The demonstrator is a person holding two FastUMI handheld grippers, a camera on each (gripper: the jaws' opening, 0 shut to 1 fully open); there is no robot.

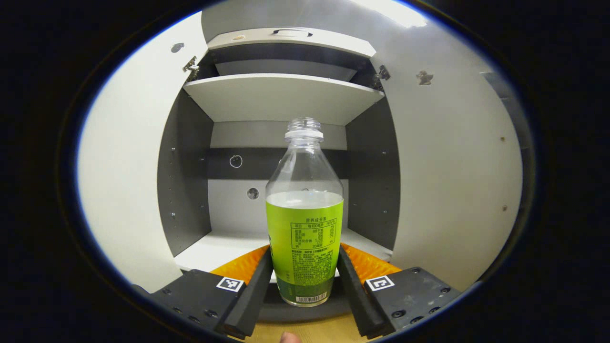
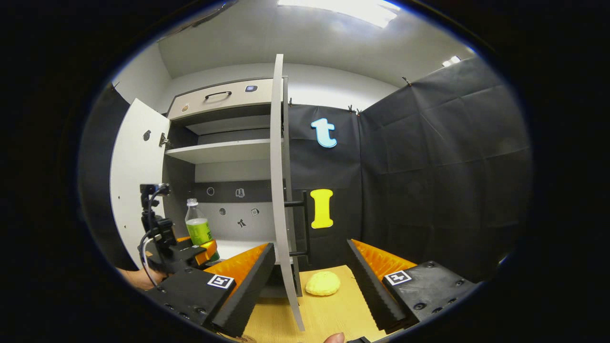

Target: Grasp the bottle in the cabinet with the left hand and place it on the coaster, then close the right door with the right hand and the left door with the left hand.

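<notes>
Green-labelled bottle (image 1: 305,224) sits pinched between the left tongs (image 1: 305,281), both fingers pressed on its lower body; it stands at the front lip of the cabinet (image 1: 281,95) floor, seemingly not yet carried out; right tongs (image 2: 310,281) spread wide, holding nothing, hovering over the wooden bench (image 2: 329,314); yellow coaster (image 2: 323,283) lies just beyond them, bare; judgement: grasp done, placing and both door closings left; right door (image 2: 278,190) juts edge-on beside the coaster, so withdrawal must skirt it; left door (image 2: 136,181) swung wide; shelf (image 1: 281,97) well above the bottle's mouth.
</notes>
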